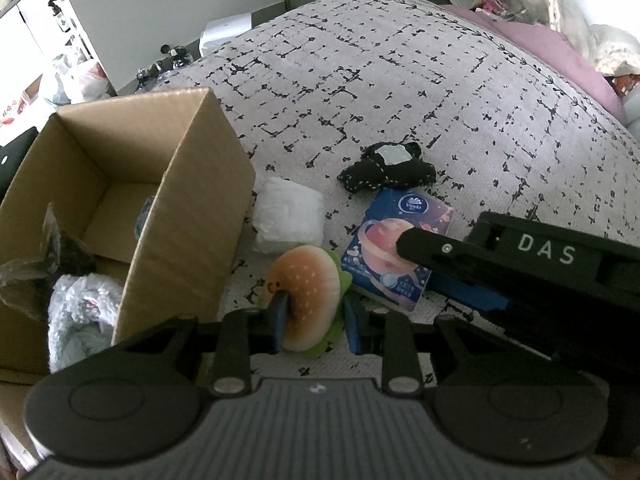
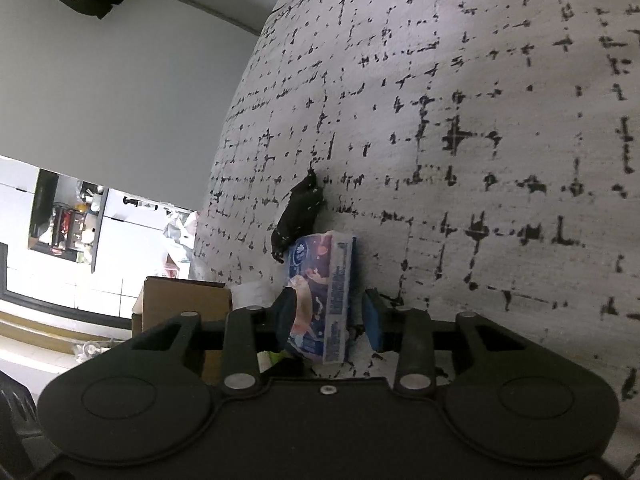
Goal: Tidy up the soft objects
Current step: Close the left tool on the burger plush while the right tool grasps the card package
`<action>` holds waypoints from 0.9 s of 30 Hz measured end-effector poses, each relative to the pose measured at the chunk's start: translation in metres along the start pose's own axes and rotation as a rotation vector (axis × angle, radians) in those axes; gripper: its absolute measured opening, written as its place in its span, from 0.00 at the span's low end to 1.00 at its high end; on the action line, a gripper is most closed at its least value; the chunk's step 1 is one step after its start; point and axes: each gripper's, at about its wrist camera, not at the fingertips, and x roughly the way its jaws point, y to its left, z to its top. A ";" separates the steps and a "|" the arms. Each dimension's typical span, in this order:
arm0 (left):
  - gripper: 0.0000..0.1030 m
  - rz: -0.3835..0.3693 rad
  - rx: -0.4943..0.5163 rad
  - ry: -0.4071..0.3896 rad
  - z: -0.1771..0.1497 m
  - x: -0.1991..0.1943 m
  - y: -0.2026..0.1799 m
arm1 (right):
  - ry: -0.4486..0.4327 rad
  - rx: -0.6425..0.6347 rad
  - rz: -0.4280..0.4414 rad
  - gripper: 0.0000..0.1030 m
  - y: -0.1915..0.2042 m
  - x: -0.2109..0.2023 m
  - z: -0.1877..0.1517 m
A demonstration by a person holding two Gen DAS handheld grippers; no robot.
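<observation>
While straddling burger plush (image 1: 306, 296), left hand-held gripper (image 1: 314, 320) apart, right hand-held gripper (image 2: 330, 320) apart around tissue pack (image 2: 320, 300), seemingly not squeezing.

You have a burger plush (image 1: 306, 296) standing on edge beside the cardboard box (image 1: 132, 208), a white padded pack (image 1: 290, 216) just behind it, a blue tissue pack (image 1: 396, 256) flat on the bedspread — and a black stitched cushion (image 1: 386, 170) touching its far end.

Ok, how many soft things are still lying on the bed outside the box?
4: burger plush between the left tool's fingers, tissue pack at the right tool, white packet beside the box, black plush beyond. Others may be hidden.
</observation>
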 end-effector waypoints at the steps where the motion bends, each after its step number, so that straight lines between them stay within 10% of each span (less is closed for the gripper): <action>1: 0.27 -0.002 -0.001 0.000 0.000 0.000 0.000 | 0.001 -0.001 0.003 0.35 0.000 0.001 0.000; 27: 0.17 -0.197 -0.012 -0.085 -0.011 -0.059 0.015 | -0.109 -0.097 -0.127 0.21 0.026 -0.067 -0.028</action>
